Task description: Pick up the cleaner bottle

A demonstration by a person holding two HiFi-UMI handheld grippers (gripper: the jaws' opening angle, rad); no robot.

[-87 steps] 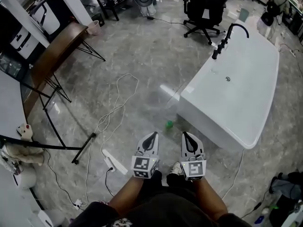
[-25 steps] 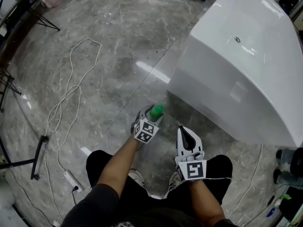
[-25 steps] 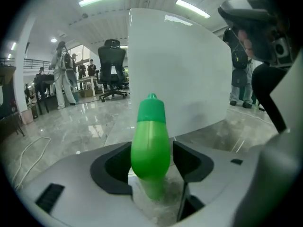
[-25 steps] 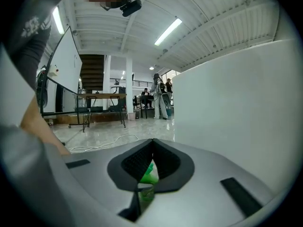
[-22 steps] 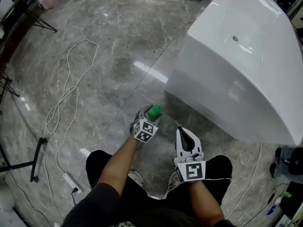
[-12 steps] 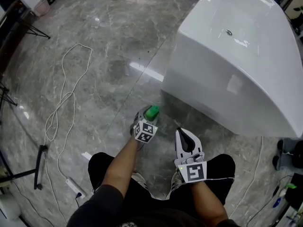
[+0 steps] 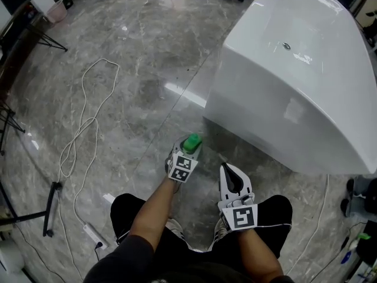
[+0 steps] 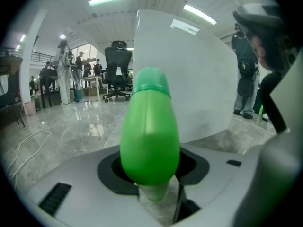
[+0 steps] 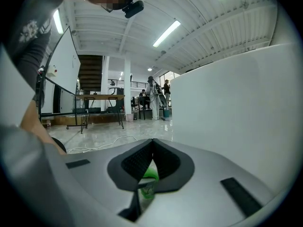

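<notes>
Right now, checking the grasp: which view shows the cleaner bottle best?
The left gripper view: the cleaner bottle fills the centre, between the closing fingers of the left gripper. The head view shows only its green top past that gripper; the right gripper view, just a green sliver.

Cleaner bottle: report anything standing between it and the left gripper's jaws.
Nothing visible does. The cleaner bottle already sits between the jaws of the left gripper, which are closing on it.
</notes>
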